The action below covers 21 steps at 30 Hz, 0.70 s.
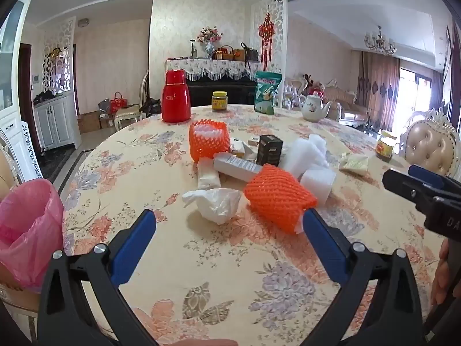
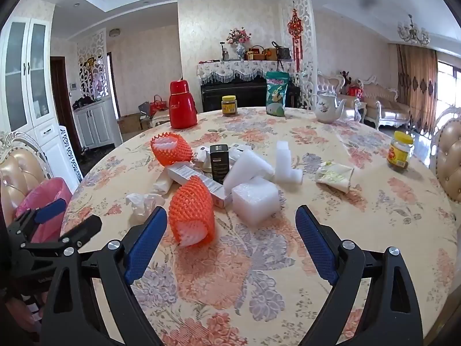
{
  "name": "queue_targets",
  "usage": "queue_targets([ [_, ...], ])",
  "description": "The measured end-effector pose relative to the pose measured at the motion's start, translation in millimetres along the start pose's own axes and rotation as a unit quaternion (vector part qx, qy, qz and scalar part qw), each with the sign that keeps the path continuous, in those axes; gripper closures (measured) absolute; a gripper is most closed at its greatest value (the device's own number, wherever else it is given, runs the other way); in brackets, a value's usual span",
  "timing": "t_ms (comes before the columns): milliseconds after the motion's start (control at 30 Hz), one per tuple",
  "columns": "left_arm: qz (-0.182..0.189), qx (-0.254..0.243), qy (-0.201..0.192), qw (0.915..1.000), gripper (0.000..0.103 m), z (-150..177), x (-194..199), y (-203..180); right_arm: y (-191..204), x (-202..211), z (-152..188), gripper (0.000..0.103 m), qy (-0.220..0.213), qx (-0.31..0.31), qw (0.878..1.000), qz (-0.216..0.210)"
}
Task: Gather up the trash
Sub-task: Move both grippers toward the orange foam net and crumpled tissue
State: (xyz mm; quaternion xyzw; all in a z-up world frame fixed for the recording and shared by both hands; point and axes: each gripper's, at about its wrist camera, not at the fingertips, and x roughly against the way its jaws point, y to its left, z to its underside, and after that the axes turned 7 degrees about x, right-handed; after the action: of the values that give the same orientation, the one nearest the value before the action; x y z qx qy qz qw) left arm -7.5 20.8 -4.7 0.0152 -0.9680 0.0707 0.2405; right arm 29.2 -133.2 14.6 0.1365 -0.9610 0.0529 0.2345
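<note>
A pile of trash lies mid-table: two orange foam nets [image 1: 279, 197] [image 2: 191, 210], a crumpled white tissue [image 1: 214, 203] [image 2: 142, 203], white foam blocks [image 2: 255, 199], a long white carton [image 1: 237, 168], a black box [image 2: 219, 163] and a crumpled wrapper [image 2: 334, 177]. A bin with a pink bag [image 1: 27, 230] [image 2: 46, 201] stands off the table's left edge. My left gripper [image 1: 229, 223] is open and empty, just short of the tissue and the near net. My right gripper [image 2: 232, 226] is open and empty before the near net and a foam block.
On the floral table [image 2: 259, 274] at the back stand a red thermos [image 1: 174, 96], a jar [image 1: 219, 101], a green bag [image 1: 266, 92] and a teapot [image 1: 314, 106]. Another jar [image 2: 400, 150] stands right. Padded chairs [image 1: 429, 147] flank the table.
</note>
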Motion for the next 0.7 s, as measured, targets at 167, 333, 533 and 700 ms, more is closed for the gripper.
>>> queue_targets([
  [167, -0.001, 0.005, 0.003, 1.0000, 0.004, -2, -10, 7, 3, -6, -5, 0.018, 0.001, 0.006, 1.000, 0.002],
  [333, -0.004, 0.013, 0.006, 0.9999, 0.004, -5, -18, 12, -2, -12, -5, 0.018, 0.002, 0.000, 1.000, 0.006],
  [533, -0.009, 0.020, 0.004, 0.9998, 0.005, -8, -26, 14, -14, -17, -6, 0.018, 0.005, -0.007, 1.000, 0.012],
  [700, -0.016, 0.012, -0.007, 0.9998, 0.005, -8, -26, 10, -18, -19, -4, 0.018, 0.014, -0.006, 1.000, 0.016],
])
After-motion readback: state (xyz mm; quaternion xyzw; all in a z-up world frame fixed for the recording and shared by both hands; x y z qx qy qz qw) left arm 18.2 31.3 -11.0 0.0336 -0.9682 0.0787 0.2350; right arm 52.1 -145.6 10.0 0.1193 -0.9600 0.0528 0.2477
